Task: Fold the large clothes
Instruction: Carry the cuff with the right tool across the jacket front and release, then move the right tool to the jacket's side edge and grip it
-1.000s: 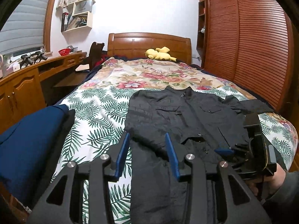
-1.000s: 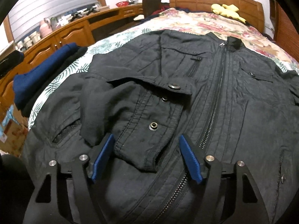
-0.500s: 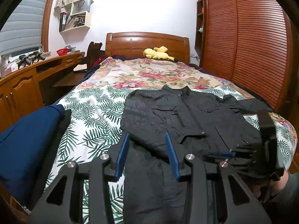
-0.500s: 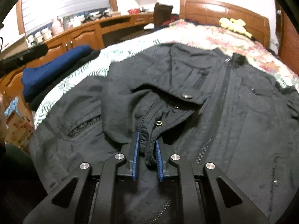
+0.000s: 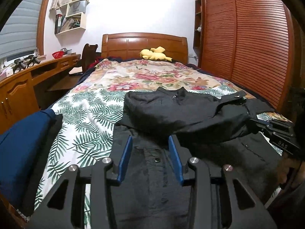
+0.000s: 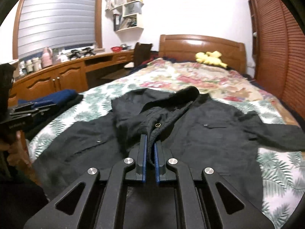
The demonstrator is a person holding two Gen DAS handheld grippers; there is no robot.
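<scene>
A black jacket [image 5: 181,112] lies front up on the bed, collar toward the headboard. My right gripper [image 6: 150,143] is shut on the jacket's sleeve cuff [image 6: 152,126] and holds it lifted, stretched across the jacket's body [image 6: 209,133]. In the left wrist view the right gripper [image 5: 255,123] shows at the right with the sleeve taut toward it. My left gripper [image 5: 149,143] is open and empty, low over the jacket's near hem, touching nothing.
The bed [image 5: 91,114] has a palm-leaf and floral cover. A folded dark blue garment [image 5: 22,143] lies at its near left corner. A wooden desk [image 5: 24,84] runs along the left, a slatted wardrobe [image 5: 247,47] along the right. A yellow plush toy [image 5: 154,54] lies by the headboard.
My right gripper shut on the sleeve cuff, then lifted it and pulled it right, across the jacket. My left gripper stayed open and dropped lower over the hem.
</scene>
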